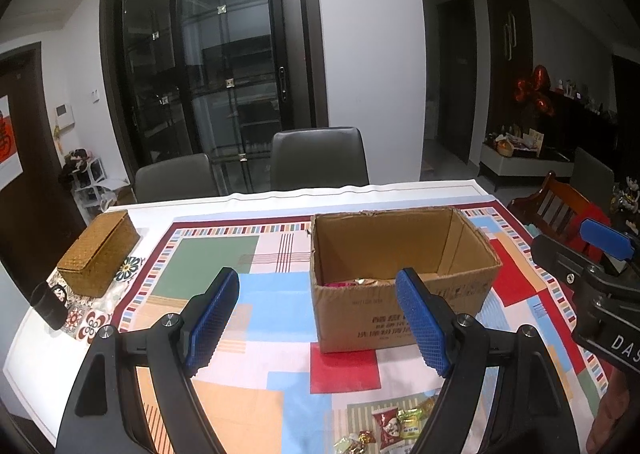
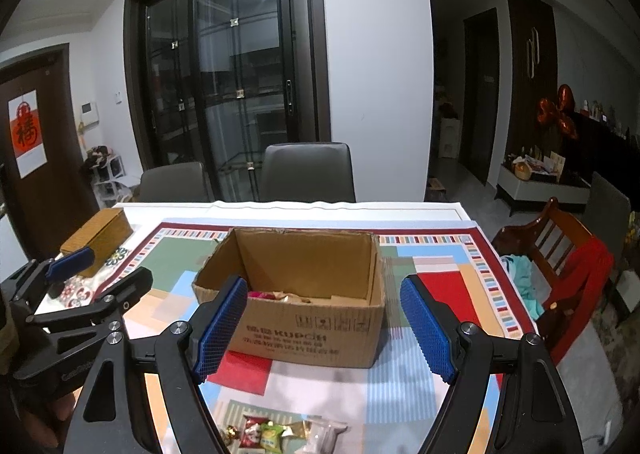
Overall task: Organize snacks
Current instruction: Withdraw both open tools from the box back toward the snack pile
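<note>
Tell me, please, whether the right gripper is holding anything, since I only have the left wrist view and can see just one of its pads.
Observer: No. In the right wrist view the right gripper is open with nothing between its pads, and it faces the cardboard box.
Operator: Thank you. A finger in my view hides part of the snack pile near the table edge. What lies behind it?
Observer: A clear plastic packet lies at the right end of the snack pile.
</note>
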Tool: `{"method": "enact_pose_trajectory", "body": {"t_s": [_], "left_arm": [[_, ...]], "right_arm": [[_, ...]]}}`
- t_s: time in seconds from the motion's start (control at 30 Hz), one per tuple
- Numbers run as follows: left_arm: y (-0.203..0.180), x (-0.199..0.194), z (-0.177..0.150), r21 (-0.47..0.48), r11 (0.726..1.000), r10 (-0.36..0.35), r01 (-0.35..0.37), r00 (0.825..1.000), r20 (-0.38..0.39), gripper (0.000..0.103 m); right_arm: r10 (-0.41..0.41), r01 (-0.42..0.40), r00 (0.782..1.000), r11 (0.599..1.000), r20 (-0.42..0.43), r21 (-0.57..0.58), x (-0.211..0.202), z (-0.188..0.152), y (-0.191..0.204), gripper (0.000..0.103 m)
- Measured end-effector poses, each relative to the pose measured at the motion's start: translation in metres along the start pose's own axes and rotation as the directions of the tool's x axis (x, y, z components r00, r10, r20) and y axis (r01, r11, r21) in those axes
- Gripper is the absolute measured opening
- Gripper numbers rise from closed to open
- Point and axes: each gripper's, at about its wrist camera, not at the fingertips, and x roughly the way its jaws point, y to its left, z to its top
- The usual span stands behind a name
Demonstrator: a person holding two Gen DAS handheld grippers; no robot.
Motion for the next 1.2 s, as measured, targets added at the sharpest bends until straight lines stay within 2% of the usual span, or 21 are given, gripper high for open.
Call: {"method": "enact_pose_trajectory", "body": {"t_s": [0.57,0.83,1.2], "left_arm": [[-0.003,-0.011,-0.029,0.006,1.000,-0.003,0.003,1.000,-0.009,0.080],[-0.005,-0.017,-0.047,-0.002,1.000,0.005,-0.005,1.000,0.010,0.080],[-0.005,-0.011,-0.068,-0.010,1.000,0.004,-0.004,1.000,-0.007,0.080]], "right_arm": [[-0.015,0.015,1.000,1.000,-0.017,0.003,-0.015,-0.021,-0.002,0.080],[-0.017,0.017,0.999,1.000,-0.042,0.007,-0.014,-0.032,-0.002,0.080],[-0.018,0.019,0.997,1.000,-0.081,0.009,-0.007,-0.050,0.000,0.080]]}}
